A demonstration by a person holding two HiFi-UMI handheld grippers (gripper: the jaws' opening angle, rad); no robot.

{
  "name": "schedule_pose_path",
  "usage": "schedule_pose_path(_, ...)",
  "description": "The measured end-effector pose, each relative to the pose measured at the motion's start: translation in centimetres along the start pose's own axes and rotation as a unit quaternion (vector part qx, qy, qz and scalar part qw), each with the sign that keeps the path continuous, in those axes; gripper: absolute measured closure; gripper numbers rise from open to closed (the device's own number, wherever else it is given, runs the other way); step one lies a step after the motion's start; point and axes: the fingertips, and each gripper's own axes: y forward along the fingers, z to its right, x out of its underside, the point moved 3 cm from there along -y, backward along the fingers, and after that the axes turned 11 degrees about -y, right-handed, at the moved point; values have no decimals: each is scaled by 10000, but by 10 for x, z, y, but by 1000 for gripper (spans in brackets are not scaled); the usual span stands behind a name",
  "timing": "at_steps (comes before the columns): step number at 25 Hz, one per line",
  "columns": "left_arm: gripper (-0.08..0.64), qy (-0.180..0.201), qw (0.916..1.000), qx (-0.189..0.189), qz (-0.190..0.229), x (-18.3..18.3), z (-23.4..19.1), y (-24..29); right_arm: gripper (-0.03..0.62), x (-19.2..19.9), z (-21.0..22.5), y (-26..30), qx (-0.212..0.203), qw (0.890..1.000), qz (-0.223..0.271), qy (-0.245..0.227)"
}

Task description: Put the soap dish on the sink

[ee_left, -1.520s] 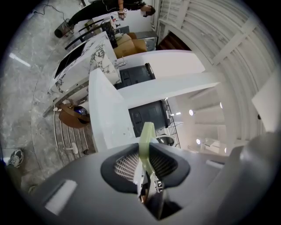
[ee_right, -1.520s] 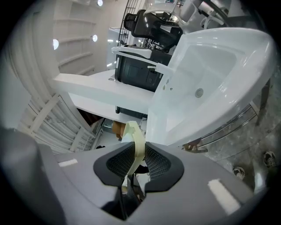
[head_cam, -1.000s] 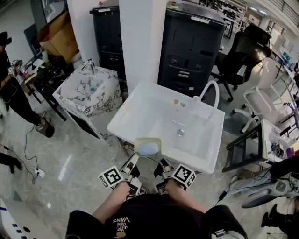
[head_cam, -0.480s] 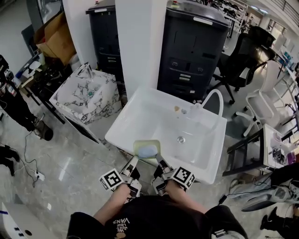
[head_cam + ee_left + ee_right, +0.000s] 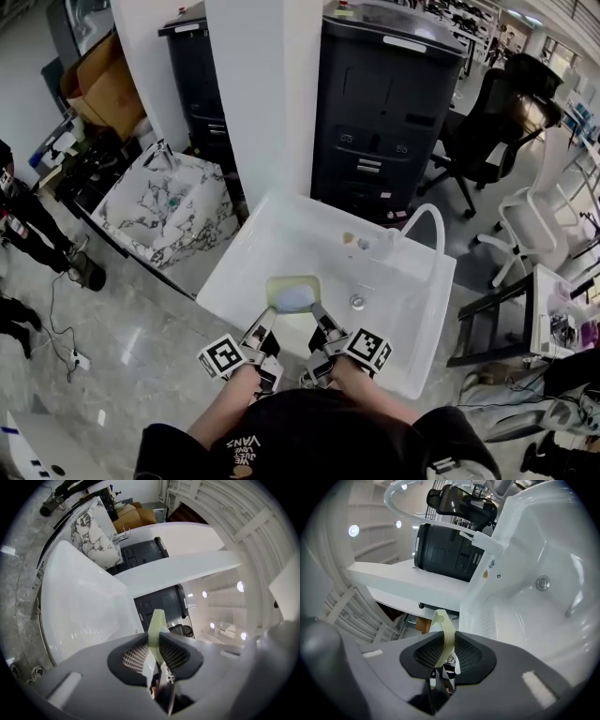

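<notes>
- The black cabinet and the white pillar are standing just behind the sink, so there is little room past its back edge
- The white sink is lying straight ahead of the person, with the curved faucet rising from its back ledge and the drain showing in an otherwise bare basin
- The soap dish, pale green with a bluish bar lying in it, is hanging over the near left part of the basin, clear of the sink and carried level by its near edge
- The step in hand is looking like the carry toward a resting place, with the placing not yet done
- Doing it well is calling for both hands travelling as one, so the thin rim is not being twisted between two grips, and for the dish staying level so the bar is not sliding out
- The flat back ledge beside the faucet is seeming the safest spot, and the base should be sitting flat there before either grip is letting go
- The left gripper is clamping the dish's rim, its fingers standing only narrowly apart and pressing the pale green edge from both sides
- The right gripper is doing the same, its fingers nearly together and pinching the rim between their ribbed pads
</notes>
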Motion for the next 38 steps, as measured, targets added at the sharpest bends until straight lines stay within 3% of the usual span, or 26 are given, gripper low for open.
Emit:
schedule_pose_path(13,436,161,9997,-158,-21,-26,-7,39,520,-22,15,38,35,10000,-51,36)
schedule_pose_path(19,436,103,9986,-166,-485,-53,-8,61,520,-25,12,61,267,9990,346,105)
schedule_pose_path(29,436,375,9912,71,-1267,-98,0,112,520,-45,6,99,518,9925,1085,220)
schedule_pose_path(38,437,361,9857,206,-1634,-125,5,151,520,-65,4,128,665,9866,1478,180)
